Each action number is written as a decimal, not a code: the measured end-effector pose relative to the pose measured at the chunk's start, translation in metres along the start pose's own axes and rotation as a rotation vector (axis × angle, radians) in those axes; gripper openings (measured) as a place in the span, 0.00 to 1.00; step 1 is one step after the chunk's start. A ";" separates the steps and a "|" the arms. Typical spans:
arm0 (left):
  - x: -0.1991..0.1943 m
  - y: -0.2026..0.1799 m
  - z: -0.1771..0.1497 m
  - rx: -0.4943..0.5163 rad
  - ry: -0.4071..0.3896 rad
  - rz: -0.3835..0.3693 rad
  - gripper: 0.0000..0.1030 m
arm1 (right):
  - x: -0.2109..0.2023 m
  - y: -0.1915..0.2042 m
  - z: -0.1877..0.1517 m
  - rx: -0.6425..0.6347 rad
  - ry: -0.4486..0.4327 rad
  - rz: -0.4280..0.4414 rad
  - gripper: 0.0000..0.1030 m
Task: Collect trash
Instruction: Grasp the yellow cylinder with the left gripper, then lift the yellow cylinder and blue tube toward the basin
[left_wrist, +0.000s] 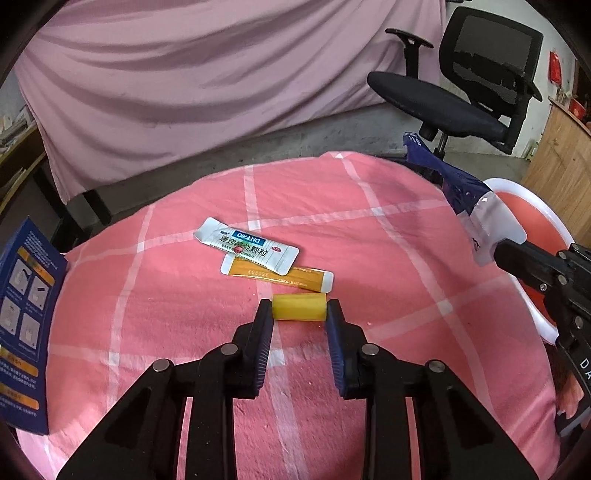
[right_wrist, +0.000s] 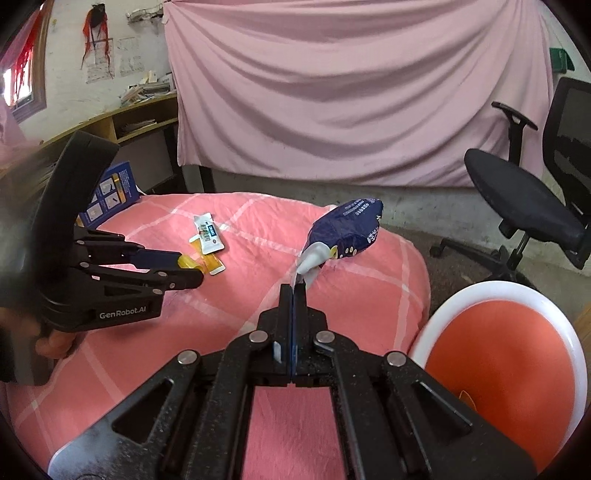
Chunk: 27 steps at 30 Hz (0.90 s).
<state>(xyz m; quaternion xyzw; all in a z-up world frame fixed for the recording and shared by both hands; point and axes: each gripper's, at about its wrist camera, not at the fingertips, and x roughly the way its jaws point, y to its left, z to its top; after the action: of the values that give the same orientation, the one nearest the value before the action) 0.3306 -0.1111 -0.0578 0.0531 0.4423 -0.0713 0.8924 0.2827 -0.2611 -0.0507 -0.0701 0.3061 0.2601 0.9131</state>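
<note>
My left gripper is shut on a small yellow roll lying on the pink checked cloth; it also shows in the right wrist view. A white sachet lies across an orange sachet just beyond it. My right gripper is shut on the pale end of a dark blue pouch and holds it above the cloth. The pouch also shows at the right in the left wrist view.
A white-rimmed orange bin stands at the right, beside the table. A blue printed box stands at the table's left edge. A black office chair is behind on the right. A pink sheet hangs at the back.
</note>
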 end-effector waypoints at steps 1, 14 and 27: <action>-0.004 -0.001 -0.001 -0.004 -0.019 -0.003 0.24 | -0.002 0.001 -0.001 -0.006 -0.009 -0.005 0.19; -0.103 -0.032 0.004 -0.063 -0.466 -0.112 0.24 | -0.089 0.005 -0.004 -0.059 -0.388 -0.227 0.19; -0.144 -0.110 0.011 0.091 -0.670 -0.255 0.24 | -0.173 -0.026 -0.014 0.029 -0.590 -0.387 0.19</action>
<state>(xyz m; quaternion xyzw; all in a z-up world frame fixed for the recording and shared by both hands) 0.2334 -0.2098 0.0605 0.0107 0.1247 -0.2153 0.9685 0.1717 -0.3625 0.0403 -0.0355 0.0137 0.0872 0.9955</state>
